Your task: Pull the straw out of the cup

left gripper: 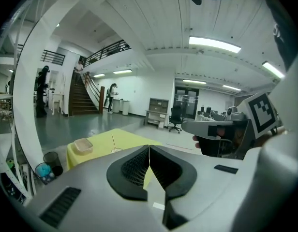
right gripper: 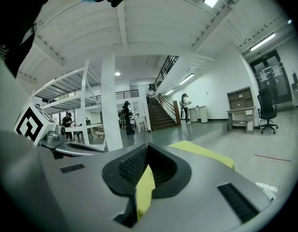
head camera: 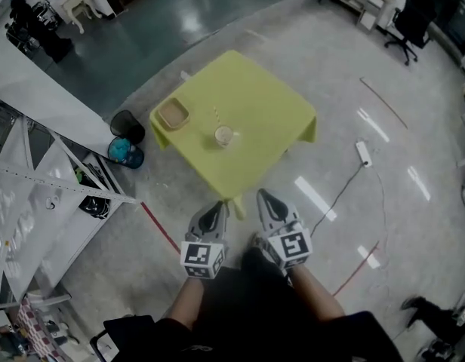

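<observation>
The person stands just short of the table, both forearms held out low in front. The left gripper (head camera: 218, 209) has its fingers pressed together tip to tip, with nothing between them. The right gripper (head camera: 263, 197) sits beside it, a little further forward. Its fingers also meet at the tips and hold nothing. Each carries its marker cube near the wrist. Both point at the near corner of the yellow table (head camera: 266, 108), close to it but not touching.

On the tabletop, well apart from both grippers, the cup (head camera: 223, 136) stands upright near the middle. The straw (head camera: 216, 117) is in it, sticking up out of the rim and leaning slightly. To the left of the cup, near the table's left corner, lies a shallow beige tray (head camera: 173, 114).

On the floor just left of the table are a black bin (head camera: 127, 126) and a blue bucket (head camera: 125, 153) side by side, next to a white metal rack (head camera: 44, 179). To the right of the table a white power strip (head camera: 363, 153) lies on the grey floor with its cable trailing back toward the person. Farther off, at the far right, stands a black office chair (head camera: 408, 23).
</observation>
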{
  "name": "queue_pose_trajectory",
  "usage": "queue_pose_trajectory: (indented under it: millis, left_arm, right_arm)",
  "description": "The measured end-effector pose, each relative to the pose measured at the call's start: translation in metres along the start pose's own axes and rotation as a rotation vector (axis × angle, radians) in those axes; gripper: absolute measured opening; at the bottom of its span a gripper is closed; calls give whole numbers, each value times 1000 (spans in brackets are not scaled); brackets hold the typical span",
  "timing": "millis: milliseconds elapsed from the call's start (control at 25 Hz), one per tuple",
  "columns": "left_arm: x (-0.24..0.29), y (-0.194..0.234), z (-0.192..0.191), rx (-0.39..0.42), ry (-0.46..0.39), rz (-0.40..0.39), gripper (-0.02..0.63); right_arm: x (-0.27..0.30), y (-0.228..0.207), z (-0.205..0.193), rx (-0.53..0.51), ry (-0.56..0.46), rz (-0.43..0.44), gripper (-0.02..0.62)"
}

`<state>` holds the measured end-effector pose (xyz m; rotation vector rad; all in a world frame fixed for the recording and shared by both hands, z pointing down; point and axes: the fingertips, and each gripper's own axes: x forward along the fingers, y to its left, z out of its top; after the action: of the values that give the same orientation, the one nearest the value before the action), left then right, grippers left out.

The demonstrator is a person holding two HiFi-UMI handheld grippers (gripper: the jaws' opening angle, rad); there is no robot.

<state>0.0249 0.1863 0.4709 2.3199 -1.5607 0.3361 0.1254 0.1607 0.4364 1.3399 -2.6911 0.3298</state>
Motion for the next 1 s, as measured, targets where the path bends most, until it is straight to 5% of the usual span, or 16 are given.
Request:
queue_pose_trajectory:
  millis: [400,1000]
  left_arm:
    - [32,23,1,-28,46,31,44]
    - [128,96,19,-86,77,-53,44]
  right_arm:
    - [31,-34,-5,20,30,-6,16]
    - [115,-60,-4,0,113,-87,17]
